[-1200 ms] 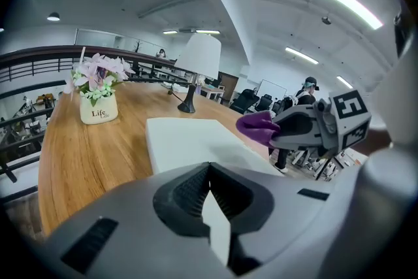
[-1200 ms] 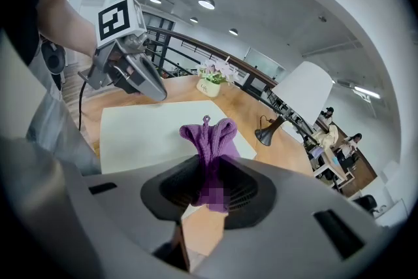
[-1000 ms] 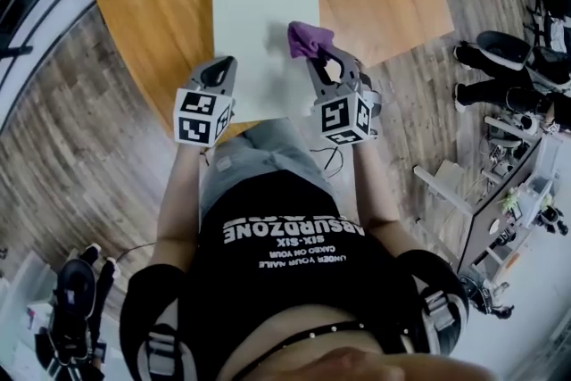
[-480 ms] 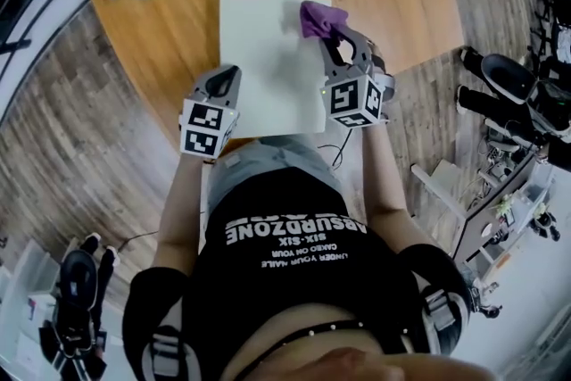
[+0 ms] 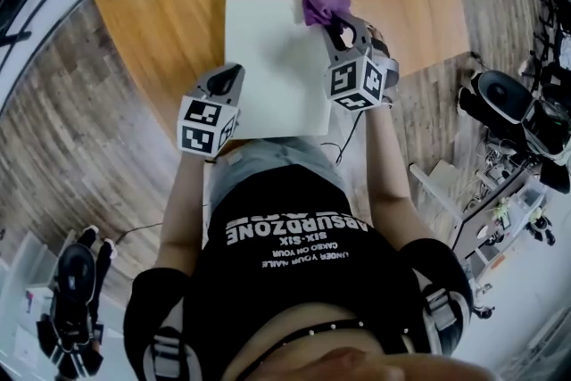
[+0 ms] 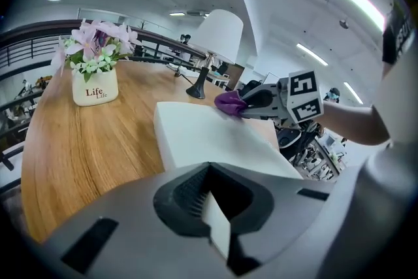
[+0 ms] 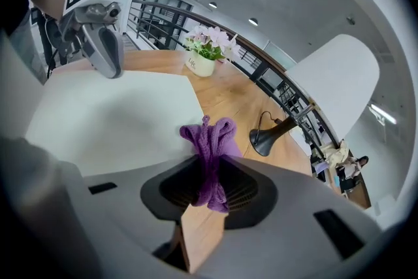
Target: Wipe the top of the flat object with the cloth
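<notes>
Purple cloth (image 5: 319, 7) soft, knitted; flat object (image 5: 272, 67) matt white; table (image 5: 178, 22) smooth wood.

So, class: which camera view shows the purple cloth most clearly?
The right gripper view: the cloth sits close and central, pinched between the jaws. The head view shows only a small purple bunch; the left gripper view shows it far off.
</notes>
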Demonstrator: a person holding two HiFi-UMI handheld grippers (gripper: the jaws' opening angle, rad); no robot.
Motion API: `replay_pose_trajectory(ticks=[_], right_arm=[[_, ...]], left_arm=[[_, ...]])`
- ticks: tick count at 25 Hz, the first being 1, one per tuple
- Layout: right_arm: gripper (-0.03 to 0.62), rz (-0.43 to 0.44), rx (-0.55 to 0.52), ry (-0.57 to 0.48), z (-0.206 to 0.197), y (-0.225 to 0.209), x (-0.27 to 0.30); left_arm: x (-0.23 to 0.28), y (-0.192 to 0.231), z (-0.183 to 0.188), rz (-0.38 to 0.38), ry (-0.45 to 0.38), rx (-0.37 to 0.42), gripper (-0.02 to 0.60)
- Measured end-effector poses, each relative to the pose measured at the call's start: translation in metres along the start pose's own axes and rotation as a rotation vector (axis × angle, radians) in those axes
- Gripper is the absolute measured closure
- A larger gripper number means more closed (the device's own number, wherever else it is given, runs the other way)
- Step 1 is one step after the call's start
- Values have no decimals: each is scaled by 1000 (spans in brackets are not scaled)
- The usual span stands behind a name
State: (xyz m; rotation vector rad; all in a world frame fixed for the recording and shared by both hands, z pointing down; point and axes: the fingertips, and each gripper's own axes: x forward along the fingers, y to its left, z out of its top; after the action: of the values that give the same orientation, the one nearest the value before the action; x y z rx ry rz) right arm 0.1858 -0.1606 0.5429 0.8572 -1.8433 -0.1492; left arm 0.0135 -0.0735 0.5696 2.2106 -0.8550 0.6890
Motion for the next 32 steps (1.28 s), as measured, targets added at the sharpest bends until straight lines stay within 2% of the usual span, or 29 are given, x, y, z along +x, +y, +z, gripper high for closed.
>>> replay_pose_trajectory(ticks=[6,11,26,32], right_arm=[[491,24,-16,26,-4,12,7],[491,51,-1,38,-4,13,7],[491,50,9,48,-10,30,-5],[491,57,12,48,-11,37,-12]], left_arm=[[0,2,-2,20,-8,17,565],[-1,4,0,29,-42,-10,565],[-1,8,-2,74,-85,25,565],[-2,6,-3,95,-78,43,565]])
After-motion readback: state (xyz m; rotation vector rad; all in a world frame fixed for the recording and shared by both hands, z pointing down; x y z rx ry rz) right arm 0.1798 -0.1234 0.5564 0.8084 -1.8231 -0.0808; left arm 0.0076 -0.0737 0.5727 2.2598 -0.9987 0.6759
